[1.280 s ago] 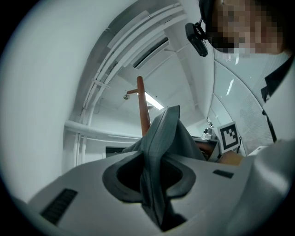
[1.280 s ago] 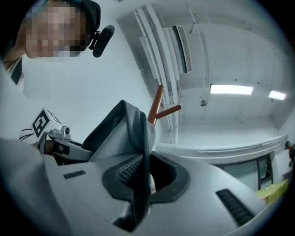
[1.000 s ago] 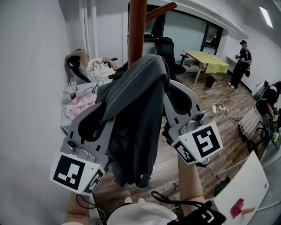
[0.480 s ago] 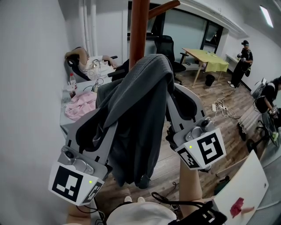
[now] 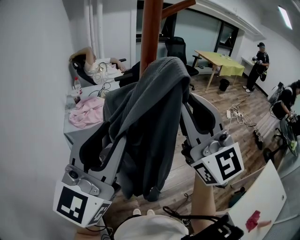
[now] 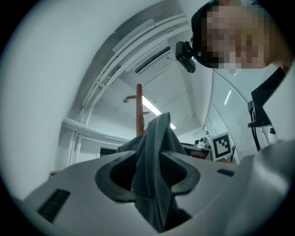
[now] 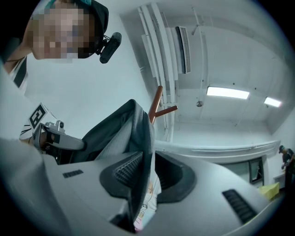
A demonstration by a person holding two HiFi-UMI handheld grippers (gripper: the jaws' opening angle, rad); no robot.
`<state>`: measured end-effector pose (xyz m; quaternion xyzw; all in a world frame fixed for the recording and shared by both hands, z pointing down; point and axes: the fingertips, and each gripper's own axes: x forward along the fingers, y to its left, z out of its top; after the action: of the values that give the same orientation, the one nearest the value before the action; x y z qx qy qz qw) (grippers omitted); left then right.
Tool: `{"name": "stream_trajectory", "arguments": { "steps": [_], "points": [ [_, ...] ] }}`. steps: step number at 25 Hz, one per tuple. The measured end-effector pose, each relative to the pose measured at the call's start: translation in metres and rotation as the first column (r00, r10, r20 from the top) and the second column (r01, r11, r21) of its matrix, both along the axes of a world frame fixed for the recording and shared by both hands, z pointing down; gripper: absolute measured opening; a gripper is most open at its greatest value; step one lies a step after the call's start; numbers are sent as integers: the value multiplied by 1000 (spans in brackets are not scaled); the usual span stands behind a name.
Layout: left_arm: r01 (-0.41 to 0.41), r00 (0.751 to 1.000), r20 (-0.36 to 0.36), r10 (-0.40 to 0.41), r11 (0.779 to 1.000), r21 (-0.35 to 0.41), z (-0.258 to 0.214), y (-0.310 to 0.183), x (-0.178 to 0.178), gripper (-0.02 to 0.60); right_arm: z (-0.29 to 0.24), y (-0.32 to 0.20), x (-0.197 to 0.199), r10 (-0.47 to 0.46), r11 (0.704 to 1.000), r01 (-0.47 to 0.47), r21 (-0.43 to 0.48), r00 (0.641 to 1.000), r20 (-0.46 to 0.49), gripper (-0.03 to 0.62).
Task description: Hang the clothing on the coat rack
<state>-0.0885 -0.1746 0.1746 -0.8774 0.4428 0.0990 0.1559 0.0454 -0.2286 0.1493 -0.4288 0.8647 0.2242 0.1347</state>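
Note:
A dark grey garment (image 5: 150,126) hangs in folds in front of the brown coat rack pole (image 5: 151,28), its top bunched just below a slanting peg (image 5: 174,6). My left gripper (image 5: 112,133) reaches into the cloth from the lower left. Its jaws have just been opening and now stand open, with a fold of the garment (image 6: 154,152) still lying loosely between them. My right gripper (image 5: 186,110) comes in from the right and is shut on another fold (image 7: 140,152), pinched against its ribbed pad. In both gripper views the pole (image 6: 139,110) (image 7: 156,103) rises behind the cloth.
A white wall runs close along the left. By it stands a desk with a pink cloth (image 5: 86,112) and a bottle (image 5: 76,89). A person (image 5: 96,65) reclines in a chair behind it. Further back are a black office chair (image 5: 177,49), a yellow-green table (image 5: 220,63), floor cables (image 5: 236,117) and standing people (image 5: 258,65).
The left gripper's jaws have spread wider round the cloth. Both marker cubes sit a little lower in the head view. The garment hangs as before.

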Motion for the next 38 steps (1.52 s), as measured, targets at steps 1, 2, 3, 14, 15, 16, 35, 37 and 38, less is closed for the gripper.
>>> {"name": "stream_trajectory", "arguments": {
  "steps": [1,2,3,14,15,16,35,37,38],
  "points": [
    [-4,1000,-7,4,1000,-4,1,0,-1,146,1,0,1,-4,1000,4,-4,1000,3,78],
    [-8,1000,-11,8,1000,-8,2,0,-1,146,3,0,1,-9,1000,9,-12,1000,7,78],
    [-12,1000,-15,12,1000,-14,3,0,-1,146,4,0,2,-14,1000,14,-20,1000,11,78],
    [-46,998,-54,42,997,-61,16,4,2,146,11,14,12,-60,998,63,-33,996,60,78],
    [-48,997,-61,44,997,-65,17,4,1,146,12,15,13,-70,997,72,-31,995,65,78],
    [-49,996,-71,44,996,-71,19,4,0,146,13,17,13,-78,996,80,-31,994,71,78],
    [20,981,-184,-58,979,-202,65,6,-34,146,48,11,20,-54,991,65,-121,995,86,77],
    [55,981,-170,-93,975,-215,72,0,-38,146,50,10,20,-44,991,54,-121,996,80,74],
    [72,982,-159,-107,974,-215,75,-3,-38,146,51,9,20,-38,991,47,-121,996,79,68]
  ]
}}
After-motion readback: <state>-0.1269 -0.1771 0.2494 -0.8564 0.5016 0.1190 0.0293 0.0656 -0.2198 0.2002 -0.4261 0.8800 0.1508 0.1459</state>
